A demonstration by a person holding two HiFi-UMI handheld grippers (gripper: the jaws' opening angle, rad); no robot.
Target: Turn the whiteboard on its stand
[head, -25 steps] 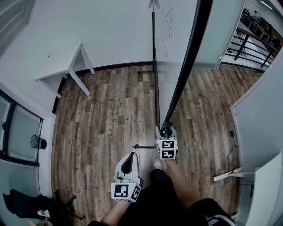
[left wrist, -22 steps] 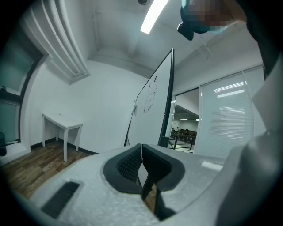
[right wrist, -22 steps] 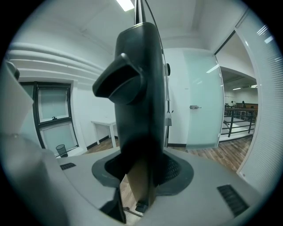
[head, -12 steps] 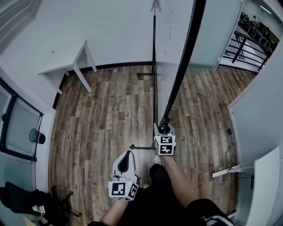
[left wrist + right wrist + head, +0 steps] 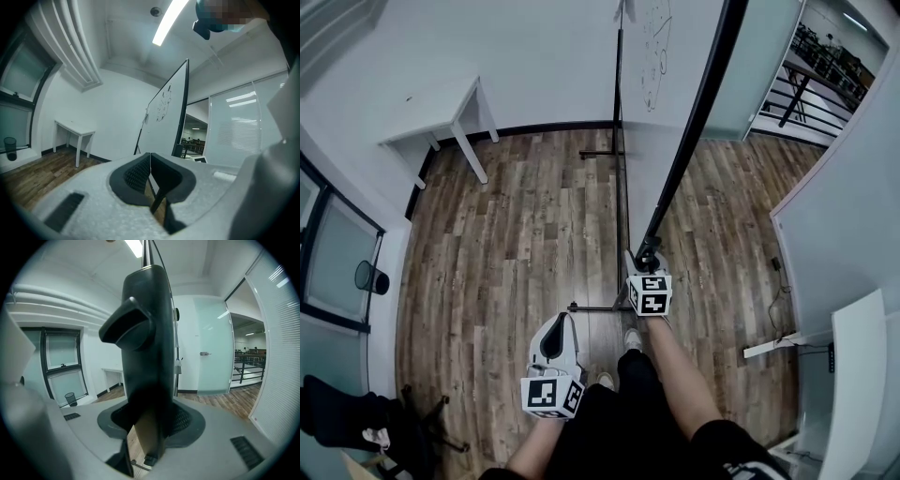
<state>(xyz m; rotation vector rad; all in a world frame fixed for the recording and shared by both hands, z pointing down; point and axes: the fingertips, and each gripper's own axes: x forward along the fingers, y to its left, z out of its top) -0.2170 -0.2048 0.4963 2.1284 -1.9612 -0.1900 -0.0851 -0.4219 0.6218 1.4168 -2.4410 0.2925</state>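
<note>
The whiteboard (image 5: 691, 122) is seen almost edge-on from above, its black frame running from the upper right of the head view down to the centre. There the right tongs (image 5: 645, 262) are clamped on the frame's near lower end. The right gripper view shows the dark frame filling the gap, with a pad pressed on each side of it. The left tongs (image 5: 558, 323) hang lower and to the left, well apart from the board. Their pads are closed flat together on nothing, so the whole job rests on one hold. The stand (image 5: 619, 187) shows as a thin black upright just left of the board, and its near foot bar (image 5: 595, 307) lies across the wooden floor (image 5: 516, 234). That bar is just beside the person's shoe (image 5: 633, 339). The likeliest trouble is a slip, since the frame looks smooth and narrow and a sideways pull could drag the pads off its edge. A pull applied only at this low end might also tip the board or twist it within the stand instead of bringing the stand round with it. The shoe could catch the foot bar and stop the turn, or rock the stand. The far end of the board would sweep a wide arc and could hit the pale wall panel (image 5: 853, 206) at the right. With nothing in the left tongs, nothing steadies the board if any of this happens.
</note>
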